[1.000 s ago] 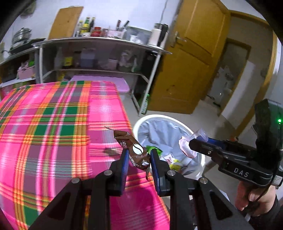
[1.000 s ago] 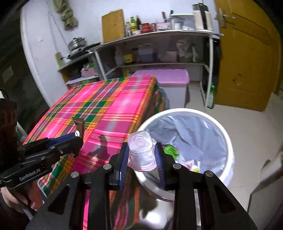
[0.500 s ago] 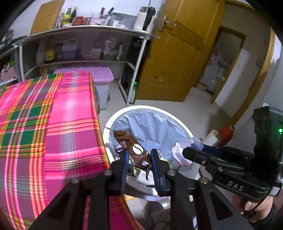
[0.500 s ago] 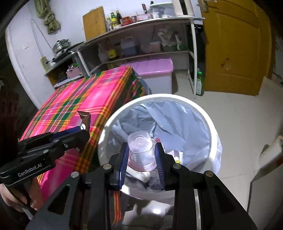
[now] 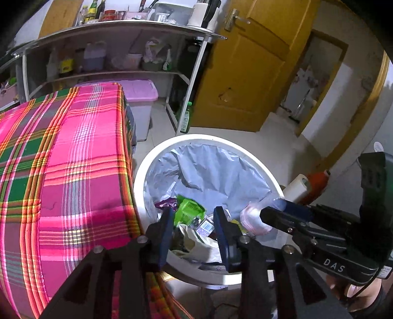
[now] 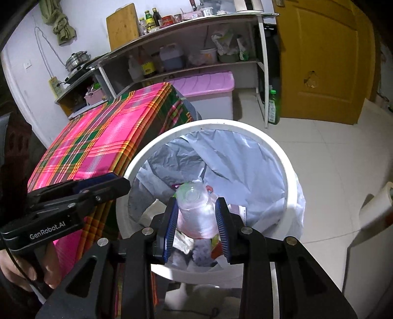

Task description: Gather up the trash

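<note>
A table [image 5: 73,157] under a pink-and-green plaid cloth [image 6: 103,144] stood beside a white bin [image 5: 152,157] on the pale tiled floor [image 6: 326,144]; nothing could be made out lying on the cloth. The bin touched or nearly touched the table's corner. Also on the floor were a grey box with a purple lid [image 6: 206,83] just past the table's far end, a green bottle [image 6: 273,106] by the shelf leg, and a white roll [image 5: 296,187] near the bin. Behind stood a metal shelf unit [image 5: 118,25], its top crowded with bottles and jars [image 6: 157,18], its middle shelf holding jugs, tubs and bags.
</note>
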Motion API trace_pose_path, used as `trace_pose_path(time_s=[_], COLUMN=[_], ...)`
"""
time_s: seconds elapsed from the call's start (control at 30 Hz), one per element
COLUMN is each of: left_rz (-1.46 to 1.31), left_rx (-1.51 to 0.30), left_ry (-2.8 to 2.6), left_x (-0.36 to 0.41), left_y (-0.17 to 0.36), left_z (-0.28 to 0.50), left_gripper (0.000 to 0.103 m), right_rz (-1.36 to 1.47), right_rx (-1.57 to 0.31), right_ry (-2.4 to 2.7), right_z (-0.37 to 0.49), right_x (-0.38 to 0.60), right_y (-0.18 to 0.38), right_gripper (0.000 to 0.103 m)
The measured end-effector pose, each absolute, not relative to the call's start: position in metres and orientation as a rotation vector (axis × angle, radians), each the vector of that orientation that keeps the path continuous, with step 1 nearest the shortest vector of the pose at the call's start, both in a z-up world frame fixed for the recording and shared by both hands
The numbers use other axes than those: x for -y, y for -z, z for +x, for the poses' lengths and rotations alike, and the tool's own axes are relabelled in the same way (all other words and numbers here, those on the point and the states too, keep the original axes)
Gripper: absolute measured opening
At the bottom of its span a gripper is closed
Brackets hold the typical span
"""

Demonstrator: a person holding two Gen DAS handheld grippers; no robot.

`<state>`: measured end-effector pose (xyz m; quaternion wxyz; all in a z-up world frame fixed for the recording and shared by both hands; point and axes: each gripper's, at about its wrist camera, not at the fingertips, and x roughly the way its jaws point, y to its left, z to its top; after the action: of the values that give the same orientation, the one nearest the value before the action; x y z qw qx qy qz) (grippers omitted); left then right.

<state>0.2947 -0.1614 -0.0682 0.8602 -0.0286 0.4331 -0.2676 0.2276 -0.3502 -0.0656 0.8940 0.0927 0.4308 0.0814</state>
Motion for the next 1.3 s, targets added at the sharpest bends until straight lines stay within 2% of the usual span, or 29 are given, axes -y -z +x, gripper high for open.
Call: trace_pose_path(time_s=[0.1, 0.9, 1.3], left_rz=[-0.057, -0.018, -0.018], left_rx=[-0.899, -0.712, -0.659], left_ry=[0.556, 0.407, 0.316], left_x=[0.159, 0.104, 0.071], left_y=[0.065, -0.006, -0.018], left_z=[0.291, 0.185, 0.123], left_gripper=[0.033, 0.038, 0.038], right_rz=[0.188, 0.102, 0.065], right_rx=[-0.889, -0.732, -0.689], right_ry=[-0.164, -0.239, -0.283], right_z=[0.227, 0.145, 0.092], right_x=[0.351, 0.298, 0.271], right_y=[0.065, 0.000, -0.014], right_gripper=[0.042, 0.042, 0.042])
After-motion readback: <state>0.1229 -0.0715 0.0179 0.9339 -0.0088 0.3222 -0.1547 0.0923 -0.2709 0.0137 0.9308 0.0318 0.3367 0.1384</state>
